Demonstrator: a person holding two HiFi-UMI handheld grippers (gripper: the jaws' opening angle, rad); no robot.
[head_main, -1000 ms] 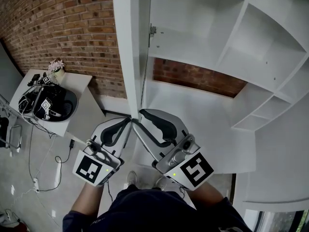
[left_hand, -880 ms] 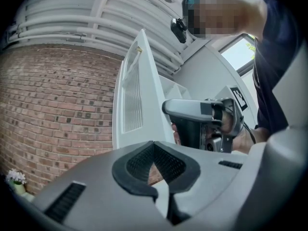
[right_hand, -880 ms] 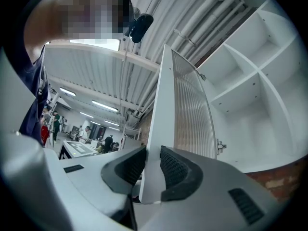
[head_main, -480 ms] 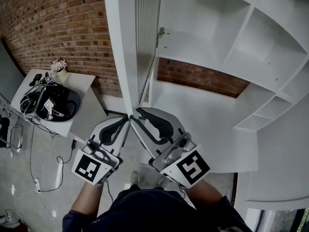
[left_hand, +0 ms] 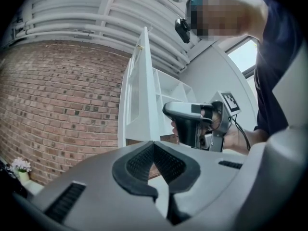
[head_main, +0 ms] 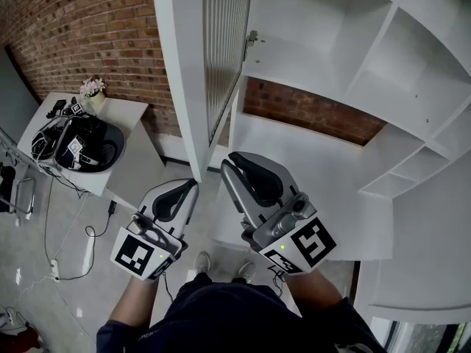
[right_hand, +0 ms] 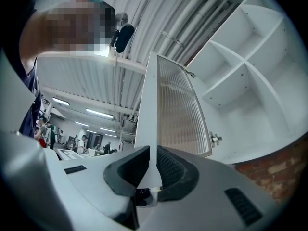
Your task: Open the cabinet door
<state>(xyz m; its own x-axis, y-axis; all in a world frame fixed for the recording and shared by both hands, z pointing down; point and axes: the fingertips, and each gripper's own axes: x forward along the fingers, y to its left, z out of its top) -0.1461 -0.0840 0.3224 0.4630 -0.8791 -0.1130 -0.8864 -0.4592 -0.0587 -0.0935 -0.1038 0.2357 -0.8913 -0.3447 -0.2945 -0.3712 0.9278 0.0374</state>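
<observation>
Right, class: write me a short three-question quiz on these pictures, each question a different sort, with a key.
1. True or false: the cabinet door stands fully closed.
2. The wall to the left of the cabinet is: A tiled, B brick, C wooden.
3. What do the left tongs hold?
Key: 1 false, it stands ajar; 2 B; 3 nothing, they are shut with nothing between them.
</observation>
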